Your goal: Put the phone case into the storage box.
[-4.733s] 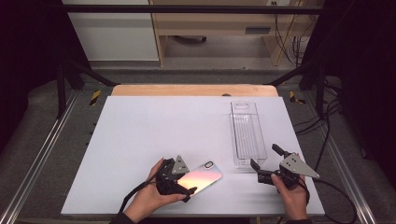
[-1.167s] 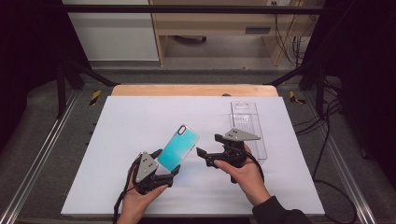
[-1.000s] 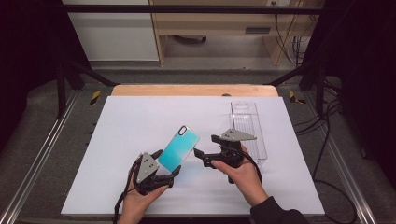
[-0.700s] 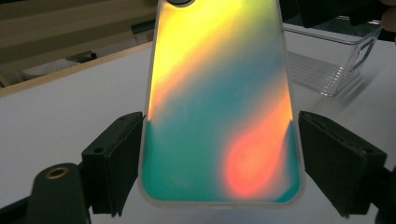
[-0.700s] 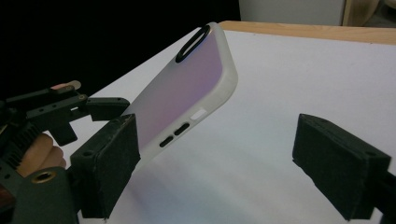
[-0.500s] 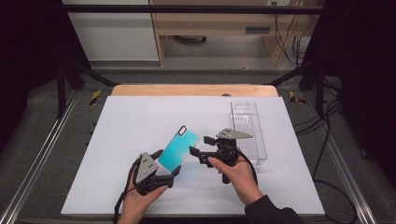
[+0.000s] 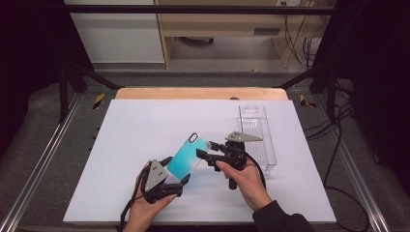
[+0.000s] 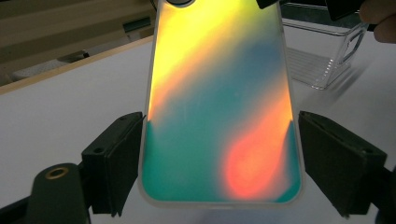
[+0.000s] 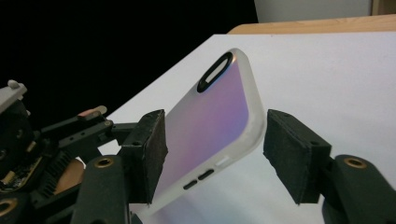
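Left gripper point(image 7: 175, 177) fingers point(image 8: 114, 161) pinching phone case point(image 7: 186, 157) by its lower edges, holding it tilted above the white surface point(image 7: 145, 130), right gripper point(image 7: 204, 149) fingers point(image 9: 152, 149) half spread, just closing around its upper corner, one side gapping, clear box point(image 7: 256, 137) lying at 3 o'clock, left gripper view showing iridescent orange-teal back, right gripper view showing side buttons.

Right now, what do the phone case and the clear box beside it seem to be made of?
Phone case: probably soft plastic or silicone. It has a frosted, translucent rim and a glossy iridescent back that shows teal, yellow and orange in one view and purple in another.

Clear box: looks like rigid transparent plastic, acrylic or similar. The sheet beneath shows through it, its edges glint and its floor is ribbed.
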### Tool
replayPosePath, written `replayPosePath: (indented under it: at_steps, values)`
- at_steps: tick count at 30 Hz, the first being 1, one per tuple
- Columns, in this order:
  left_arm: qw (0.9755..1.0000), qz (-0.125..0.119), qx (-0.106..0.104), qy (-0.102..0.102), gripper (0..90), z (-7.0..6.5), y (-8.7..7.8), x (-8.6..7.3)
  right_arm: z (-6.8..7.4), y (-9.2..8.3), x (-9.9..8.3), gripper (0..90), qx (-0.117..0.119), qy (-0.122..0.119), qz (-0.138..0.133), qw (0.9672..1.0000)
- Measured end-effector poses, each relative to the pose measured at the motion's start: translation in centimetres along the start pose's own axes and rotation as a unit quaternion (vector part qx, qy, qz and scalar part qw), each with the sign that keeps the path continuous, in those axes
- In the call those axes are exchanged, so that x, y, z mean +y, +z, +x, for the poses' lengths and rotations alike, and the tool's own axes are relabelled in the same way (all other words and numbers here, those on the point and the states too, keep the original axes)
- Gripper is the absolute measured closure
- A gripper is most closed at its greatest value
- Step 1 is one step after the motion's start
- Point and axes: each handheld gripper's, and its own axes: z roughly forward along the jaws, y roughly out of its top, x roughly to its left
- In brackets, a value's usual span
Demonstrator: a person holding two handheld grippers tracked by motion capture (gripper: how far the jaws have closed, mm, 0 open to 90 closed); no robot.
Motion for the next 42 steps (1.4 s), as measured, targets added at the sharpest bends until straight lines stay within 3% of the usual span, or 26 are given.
replayPosePath:
  at_steps: [15, 29, 34, 42]
  values:
    - [0.9998, -0.008, 0.018, 0.009, 16.8, -0.09, -0.32, 0.27, -0.20, -0.61, 0.37, 53.5, 0.015, 0.009, -0.011, 0.9998]
    - [0.9999, -0.007, 0.008, 0.003, 16.7, -0.01, -0.30, 0.26, -0.11, -0.88, 0.37, 63.5, 0.012, 0.015, -0.018, 0.9997]
    - [1.0000, -0.007, 0.001, -0.005, 16.8, 0.03, -0.27, 0.27, -0.08, -0.91, 0.43, 64.4, 0.008, 0.016, -0.018, 0.9997]
    - [1.0000, -0.004, -0.001, -0.002, 16.7, -0.12, -0.17, 0.24, -0.14, -0.88, 0.42, 64.9, 0.005, 0.028, -0.018, 0.9994]
